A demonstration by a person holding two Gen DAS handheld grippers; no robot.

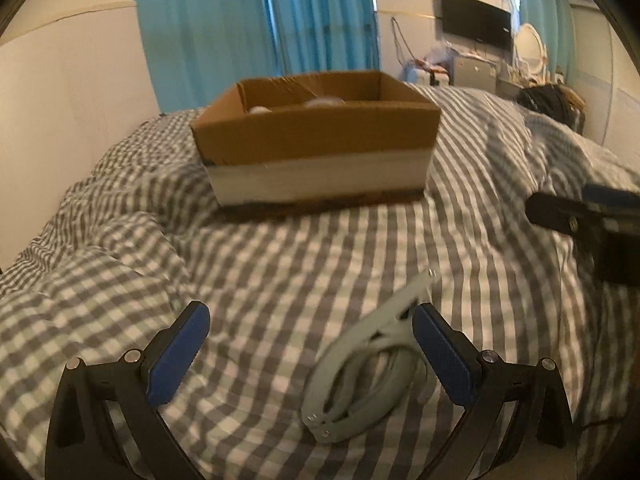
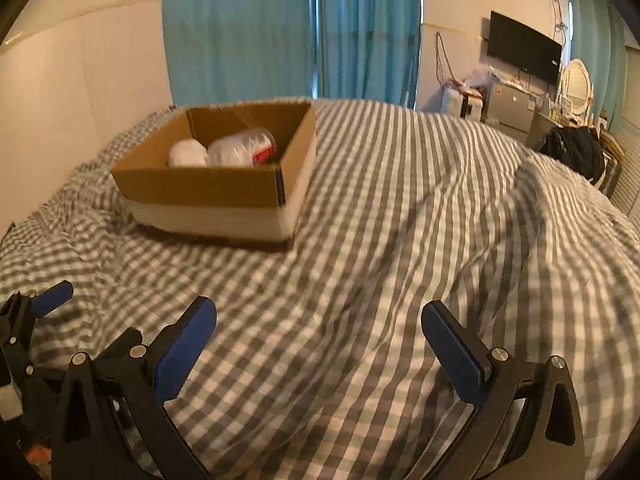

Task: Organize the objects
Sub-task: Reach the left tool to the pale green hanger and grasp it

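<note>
A pale grey-green plastic clip (image 1: 370,364) lies on the checked bedcover, between the fingers of my open left gripper (image 1: 310,340) and close to its right finger (image 1: 442,350). A cardboard box (image 1: 316,148) sits further back on the bed; it also shows in the right wrist view (image 2: 216,184), holding a clear bottle with a red label (image 2: 244,148) and a white round object (image 2: 186,154). My right gripper (image 2: 320,340) is open and empty over the bedcover. The right gripper shows at the right edge of the left wrist view (image 1: 588,220).
The grey-white checked bedcover (image 2: 380,220) is rumpled, with a raised fold at the right (image 2: 560,184). Blue curtains (image 2: 288,28) hang behind the bed. A wall-mounted TV (image 2: 524,52), a desk with clutter and a black bag (image 2: 576,152) stand at the far right.
</note>
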